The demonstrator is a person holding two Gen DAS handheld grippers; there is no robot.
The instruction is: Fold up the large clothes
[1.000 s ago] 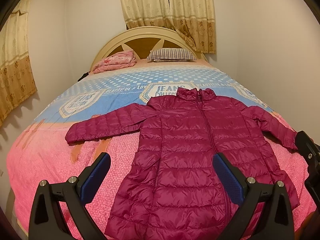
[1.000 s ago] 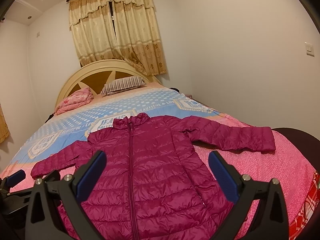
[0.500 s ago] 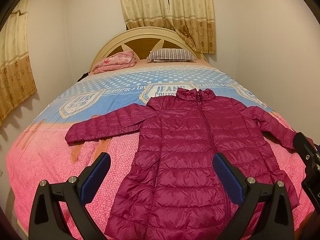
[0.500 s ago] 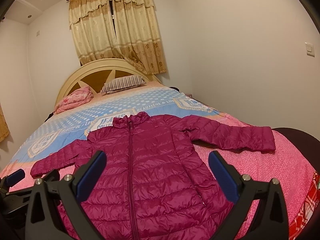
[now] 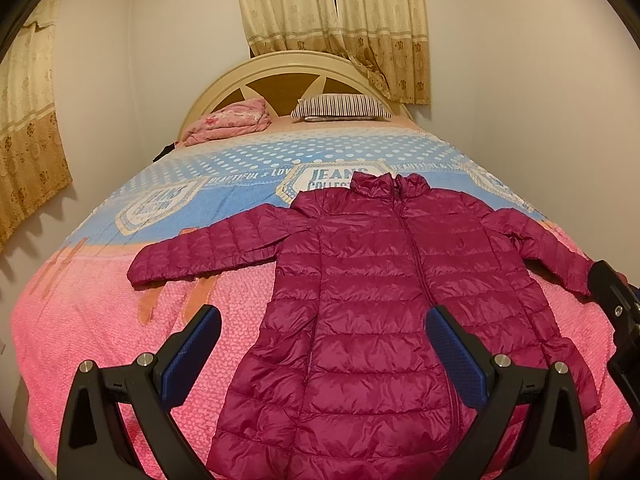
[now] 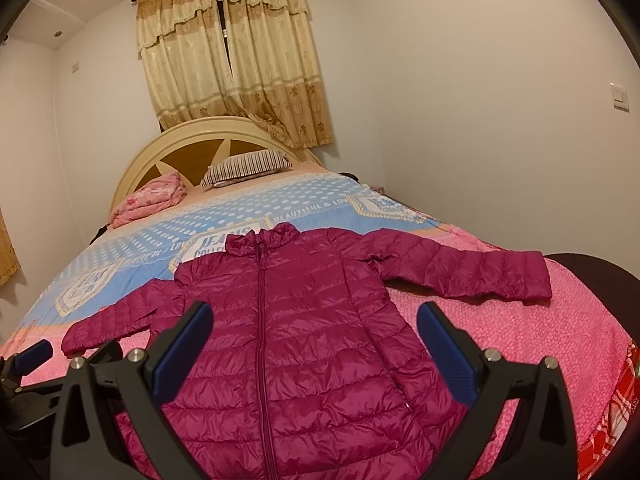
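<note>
Both tongs hang with their jaws wide apart, the left tongs [image 5: 324,340] and right tongs [image 6: 314,334] above the lower half of the magenta puffer jacket [image 5: 384,300], which lies flat, zipped, sleeves spread, on the bed [image 5: 100,320].

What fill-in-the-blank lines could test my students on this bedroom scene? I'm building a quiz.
1. The jacket lies flat with both sleeves spread, zipped ____.
2. Both grippers, left and right, have fingers that are ____.
3. The pillow near the headboard has a ____ pattern.
4. The jacket's colour is ____.

Missing words: shut; open; striped; magenta
</note>
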